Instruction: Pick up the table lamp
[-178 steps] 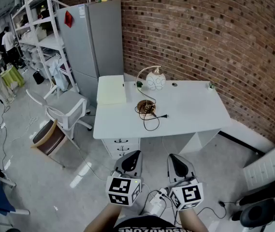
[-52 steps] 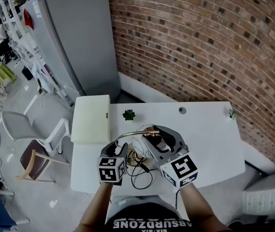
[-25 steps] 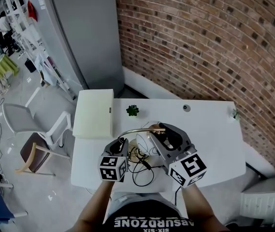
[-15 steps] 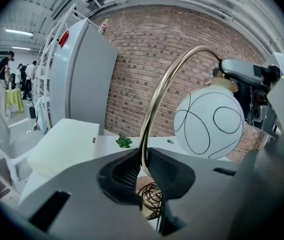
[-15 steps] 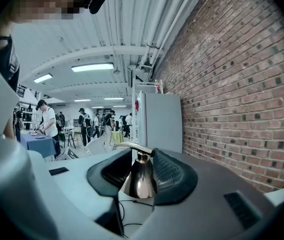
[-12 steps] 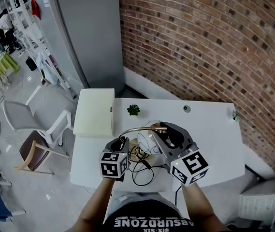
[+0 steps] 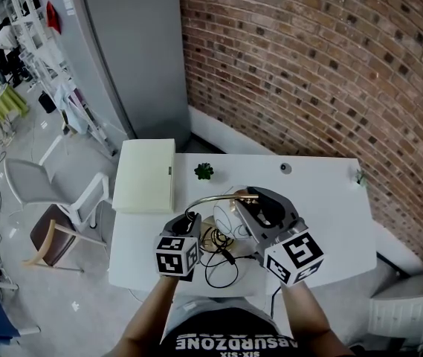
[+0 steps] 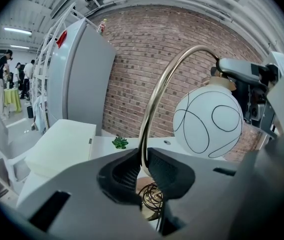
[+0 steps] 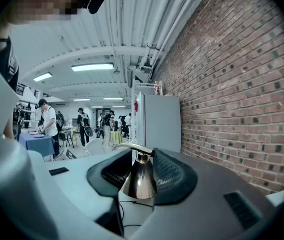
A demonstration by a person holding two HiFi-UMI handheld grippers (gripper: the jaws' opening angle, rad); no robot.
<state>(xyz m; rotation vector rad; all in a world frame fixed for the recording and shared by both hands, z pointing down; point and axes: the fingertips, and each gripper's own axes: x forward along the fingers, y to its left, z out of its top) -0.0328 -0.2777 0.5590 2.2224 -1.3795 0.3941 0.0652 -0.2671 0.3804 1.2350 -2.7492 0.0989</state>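
The table lamp has a brass arched stem (image 7: 210, 199), a white globe shade (image 8: 207, 122) with black lines and a brass base (image 7: 211, 238) on the white table (image 7: 330, 199). My left gripper (image 7: 190, 220) is shut on the lower stem (image 8: 161, 84), which rises between its pads in the left gripper view. My right gripper (image 7: 250, 198) grips the brass cap (image 9: 138, 181) above the globe, and both pads touch it. The right gripper hides most of the globe in the head view. The lamp's black cord (image 7: 218, 270) loops on the table in front of the base.
A small green plant (image 7: 204, 171) and a cream box (image 7: 146, 175) sit at the table's far left. A brick wall (image 7: 308, 73) runs behind it. A grey cabinet (image 7: 122, 50) and a white chair (image 7: 47, 199) stand to the left. People stand far off.
Seven seconds ago both grippers hung empty well short of the table; now they hold the lamp. Over the last second both hands and the lamp stay nearly still.
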